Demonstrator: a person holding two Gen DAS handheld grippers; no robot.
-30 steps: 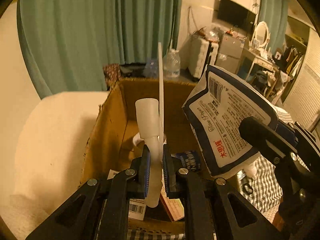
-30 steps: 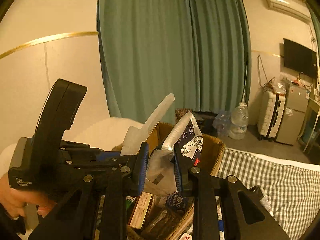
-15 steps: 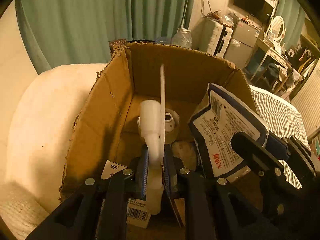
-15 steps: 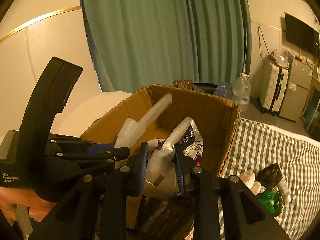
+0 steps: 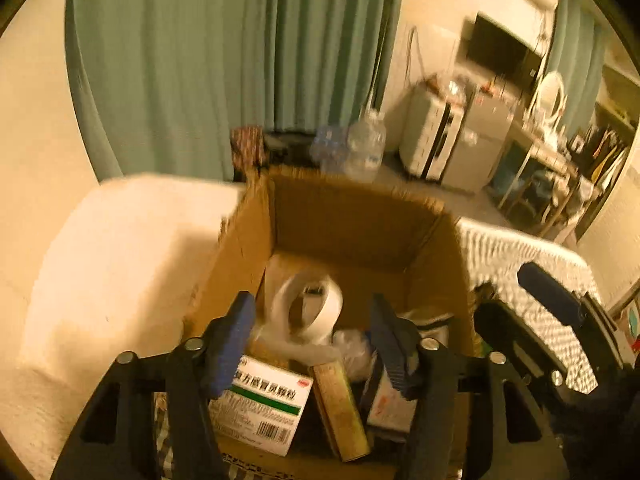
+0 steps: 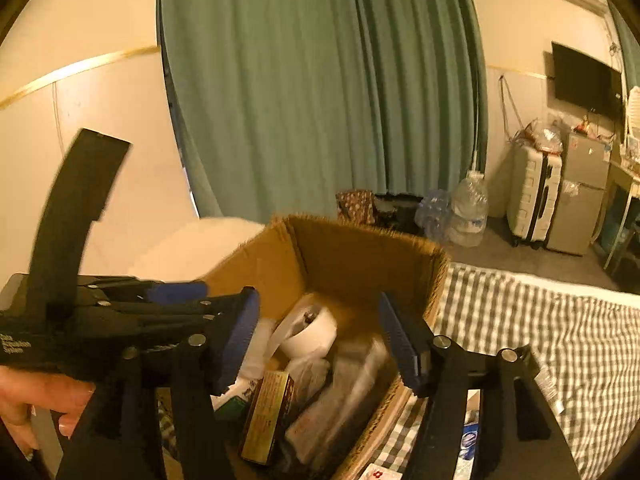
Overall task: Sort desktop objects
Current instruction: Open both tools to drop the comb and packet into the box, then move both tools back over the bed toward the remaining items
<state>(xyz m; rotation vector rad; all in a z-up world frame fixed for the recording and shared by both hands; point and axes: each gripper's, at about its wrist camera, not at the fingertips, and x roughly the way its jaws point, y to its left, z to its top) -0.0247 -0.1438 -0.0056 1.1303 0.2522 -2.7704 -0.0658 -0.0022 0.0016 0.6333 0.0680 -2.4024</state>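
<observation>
My left gripper (image 5: 312, 340) is open and empty just above the near end of the cardboard box (image 5: 352, 216). My right gripper (image 6: 320, 340) is open and empty over the same box (image 6: 360, 252), to the right of the left one. In the box lie a white tape roll (image 5: 308, 308), a white medicine carton (image 5: 264, 408), a gold carton (image 5: 340, 412), the white comb (image 5: 288, 344) and the pouch (image 6: 340, 396) I held before. The comb and pouch are blurred.
The box stands between a cream cushion (image 5: 120, 260) on the left and a checked cloth (image 6: 540, 328) on the right, where small items lie at the near edge. Green curtains, water bottles (image 6: 464, 212) and a suitcase stand behind.
Both grippers have opened. The left let go of the white comb and the right let go of the pouch; both now lie in the box. Both grippers tilted back up.
</observation>
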